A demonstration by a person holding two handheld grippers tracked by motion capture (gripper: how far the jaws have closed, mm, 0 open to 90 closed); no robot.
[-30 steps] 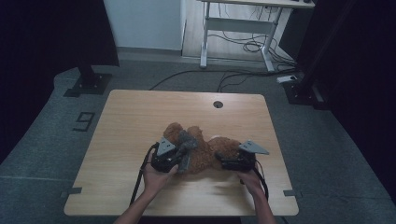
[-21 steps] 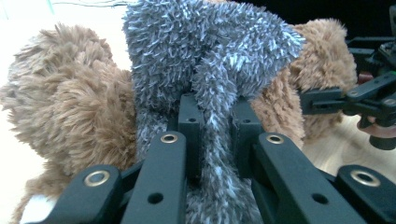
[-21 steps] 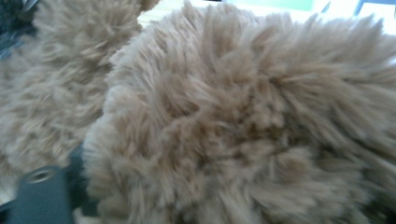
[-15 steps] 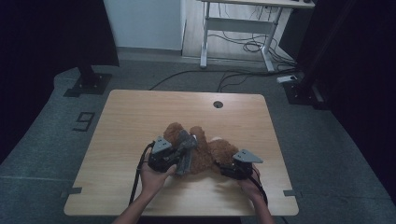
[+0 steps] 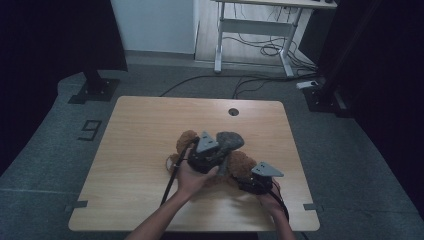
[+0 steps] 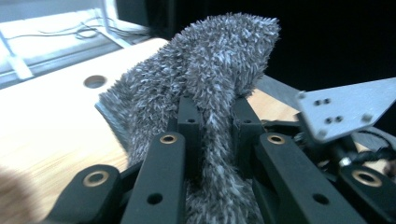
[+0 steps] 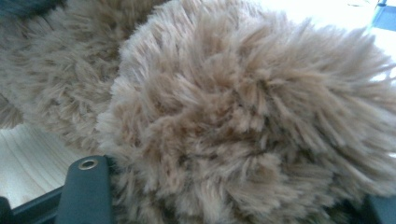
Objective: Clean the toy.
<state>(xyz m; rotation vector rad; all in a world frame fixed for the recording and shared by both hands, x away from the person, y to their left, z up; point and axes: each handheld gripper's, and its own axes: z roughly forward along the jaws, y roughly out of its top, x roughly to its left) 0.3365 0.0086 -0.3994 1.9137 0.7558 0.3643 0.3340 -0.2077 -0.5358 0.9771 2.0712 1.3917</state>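
A brown plush toy lies on the wooden table, right of centre. My left gripper is above it, shut on a grey fuzzy cloth piece. In the left gripper view the grey cloth piece stands up from between the pinched jaws of the left gripper. My right gripper is at the toy's right end, near the front edge. Its jaws have just been closing, and the brown plush is packed between them. One black right finger presses into the fur.
A round cable hole sits near the table's far edge. Behind the table stand a white desk frame and floor cables. Dark stand bases flank the table. A "9" mark is on the floor to the left.
My left gripper has lifted and moved right and away, carrying the grey cloth piece. My right gripper's jaws have closed on the toy's right end.
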